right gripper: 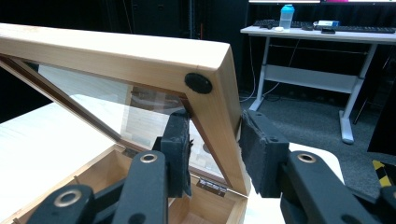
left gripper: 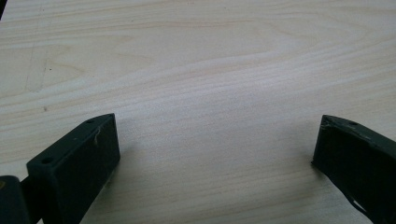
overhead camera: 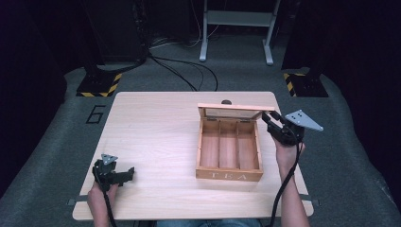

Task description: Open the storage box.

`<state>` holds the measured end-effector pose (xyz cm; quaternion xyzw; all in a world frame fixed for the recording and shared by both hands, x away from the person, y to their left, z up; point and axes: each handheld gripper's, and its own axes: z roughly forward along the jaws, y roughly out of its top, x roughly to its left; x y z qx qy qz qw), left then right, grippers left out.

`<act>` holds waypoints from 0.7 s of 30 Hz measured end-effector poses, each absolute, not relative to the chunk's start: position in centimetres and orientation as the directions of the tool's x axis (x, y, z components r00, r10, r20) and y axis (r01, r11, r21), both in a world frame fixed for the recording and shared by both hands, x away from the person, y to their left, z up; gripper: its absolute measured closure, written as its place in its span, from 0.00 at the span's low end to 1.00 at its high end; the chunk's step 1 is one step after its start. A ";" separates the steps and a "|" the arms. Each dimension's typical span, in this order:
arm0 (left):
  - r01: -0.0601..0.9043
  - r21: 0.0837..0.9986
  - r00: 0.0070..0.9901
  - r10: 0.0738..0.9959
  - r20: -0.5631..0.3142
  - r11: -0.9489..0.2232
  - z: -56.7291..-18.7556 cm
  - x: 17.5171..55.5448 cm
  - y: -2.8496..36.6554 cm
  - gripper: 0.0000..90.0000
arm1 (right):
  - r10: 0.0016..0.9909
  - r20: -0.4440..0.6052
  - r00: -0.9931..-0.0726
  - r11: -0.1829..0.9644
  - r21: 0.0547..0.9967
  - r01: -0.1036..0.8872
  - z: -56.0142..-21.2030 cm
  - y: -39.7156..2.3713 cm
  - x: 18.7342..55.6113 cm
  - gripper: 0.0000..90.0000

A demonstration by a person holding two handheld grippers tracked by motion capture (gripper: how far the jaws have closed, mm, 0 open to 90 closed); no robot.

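A wooden tea box with three bare compartments stands right of the table's middle, and its glass-paned lid is raised at the back. My right gripper is at the lid's right corner. In the right gripper view the lid's wooden frame runs between the jaws of my right gripper. One pad lies on the glass side and the other against the outer edge, shut on the lid. The box's inside shows below. My left gripper rests at the front left, and in its own view the left gripper is open over bare wood.
The light wooden table has free room on its left half. Past the far edge are floor cables, two stand bases with yellow-black stripes, and a grey desk frame. A desk with a bottle stands behind.
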<state>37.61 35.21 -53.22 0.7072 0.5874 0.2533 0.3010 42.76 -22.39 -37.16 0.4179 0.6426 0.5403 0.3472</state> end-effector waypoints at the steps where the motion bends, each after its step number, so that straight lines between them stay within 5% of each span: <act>1: 0.679 0.723 0.181 0.983 0.005 -0.129 -53.2 37.6 35.2 0.01 | 0.912 0.006 -0.411 0.066 0.985 0.161 -37.2 -22.4 42.8 0.70; 21: 0.679 0.723 0.182 0.983 0.004 -0.129 -53.2 37.6 35.2 0.00 | 0.912 0.001 -0.409 0.072 0.984 0.162 -37.1 -22.4 42.8 0.70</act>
